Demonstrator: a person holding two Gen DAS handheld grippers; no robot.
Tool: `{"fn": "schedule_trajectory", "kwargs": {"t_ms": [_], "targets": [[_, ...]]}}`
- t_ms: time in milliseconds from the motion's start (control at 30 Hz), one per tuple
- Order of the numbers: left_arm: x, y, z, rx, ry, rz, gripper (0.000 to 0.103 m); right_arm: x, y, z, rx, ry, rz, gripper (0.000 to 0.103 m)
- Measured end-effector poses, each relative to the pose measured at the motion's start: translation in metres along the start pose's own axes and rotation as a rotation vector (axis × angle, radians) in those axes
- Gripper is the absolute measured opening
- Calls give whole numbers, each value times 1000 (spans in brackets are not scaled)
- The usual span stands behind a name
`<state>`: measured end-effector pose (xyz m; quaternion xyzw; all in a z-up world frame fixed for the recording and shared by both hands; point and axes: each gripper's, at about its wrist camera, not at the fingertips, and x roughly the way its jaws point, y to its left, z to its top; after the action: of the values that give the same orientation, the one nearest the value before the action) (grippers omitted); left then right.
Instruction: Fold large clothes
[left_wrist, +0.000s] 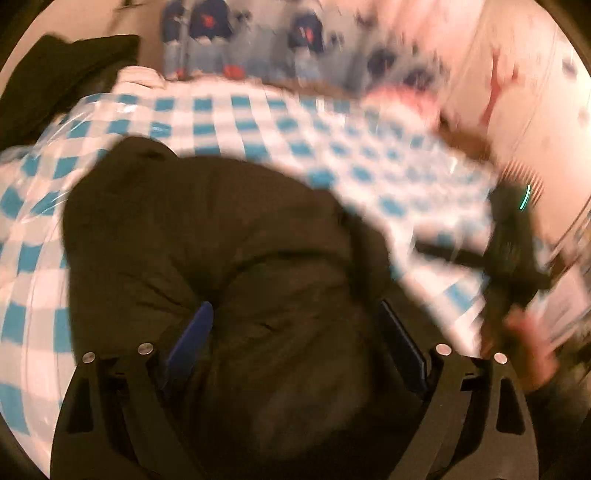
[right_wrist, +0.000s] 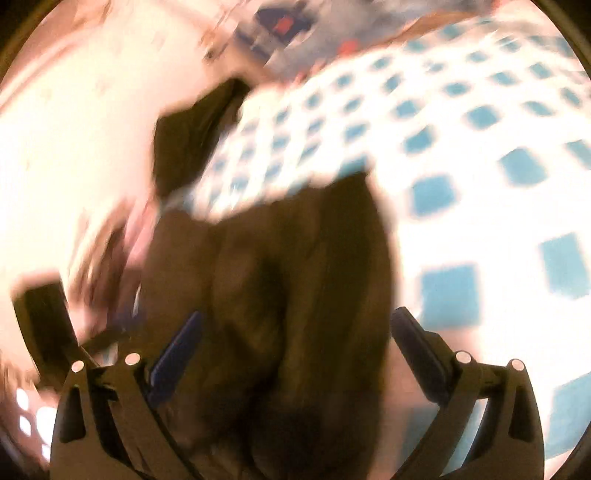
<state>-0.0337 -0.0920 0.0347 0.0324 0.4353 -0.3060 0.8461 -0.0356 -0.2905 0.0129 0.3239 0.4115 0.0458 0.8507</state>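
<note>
A dark brown garment (left_wrist: 207, 236) lies bunched on a desk covered by a blue-and-white checked cloth (left_wrist: 258, 122), and every place here is given from that garment. In the left wrist view the left claw (left_wrist: 295, 332) hangs over the near part of the garment with its jaws wide apart; the blue pads (left_wrist: 192, 332) stand to either side of a puffy fold, and nothing shows them pressing on it, so the claw holds nothing. To the right of the garment, over the checked cloth, the right claw appears as a dark blurred shape (left_wrist: 513, 251) with a hand (left_wrist: 532, 350) gripping it from below. A second dark cloth (left_wrist: 70, 70) lies beyond the garment to the upper left, off the edge of the checked cloth. In the right wrist view, heavily blurred, the right claw (right_wrist: 295, 354) is also spread wide, its left pad over the brown fabric (right_wrist: 280, 266) and its right pad just beside the garment's edge, above the checked cloth (right_wrist: 461, 155). It grips nothing. Beyond the garment blurred blue and red shapes (left_wrist: 207, 33) stand against a pale wall.
</note>
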Motion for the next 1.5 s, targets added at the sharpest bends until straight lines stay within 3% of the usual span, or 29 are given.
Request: {"fn": "schedule_trajectory", "kwargs": {"t_ms": [100, 167, 200, 233, 267, 367, 500, 633, 767, 900, 1033, 1133, 1200, 1267, 1300, 1333, 1400, 1500], "targets": [[22, -25, -3, 94, 30, 46, 90, 42, -24, 28, 96, 73, -48, 98], [25, -29, -12, 120, 39, 59, 91, 78, -37, 27, 179, 146, 23, 98], [26, -27, -15, 130, 42, 63, 92, 112, -38, 26, 236, 234, 128, 98], [26, -24, -17, 136, 45, 60, 93, 132, -27, 20, 219, 296, 160, 99], [24, -21, -19, 133, 48, 61, 94, 141, -12, 20, 139, 318, 95, 99], [22, -5, -25, 111, 63, 27, 94, 128, -1, 19, 116, 350, 160, 98], [25, -5, -28, 119, 69, 30, 94, 43, 1, 11, 46, 189, 140, 98], [19, -5, -26, 123, 80, 12, 94, 18, -1, -15, -22, 240, 43, 98], [-16, 15, -25, 7, 42, -74, 94, 7, -13, -44, 72, 280, 112, 98], [-23, 25, -20, -36, 34, -49, 94, 46, -9, -67, 184, 384, 263, 98], [-7, 22, -14, -32, 46, 10, 94, 47, 8, -91, 204, 492, 393, 98], [4, 17, -16, -29, 57, 12, 95, 7, -18, -88, 260, 329, 322, 98], [7, 10, -17, -3, 58, 38, 95, -12, -29, -101, 271, 289, 258, 98], [11, 9, -18, -1, 53, 44, 95, -3, -22, -128, 272, 381, 322, 98], [13, 9, -18, 0, 53, 47, 95, 10, 0, -145, 211, 494, 395, 98], [16, 8, -19, 7, 57, 54, 95, 12, 15, -154, 155, 548, 405, 98], [14, 8, -21, 11, 57, 55, 95, 0, 32, -147, 57, 481, 273, 98], [8, 11, -24, 13, 52, 47, 95, -28, 32, -114, 46, 276, 108, 98]]}}
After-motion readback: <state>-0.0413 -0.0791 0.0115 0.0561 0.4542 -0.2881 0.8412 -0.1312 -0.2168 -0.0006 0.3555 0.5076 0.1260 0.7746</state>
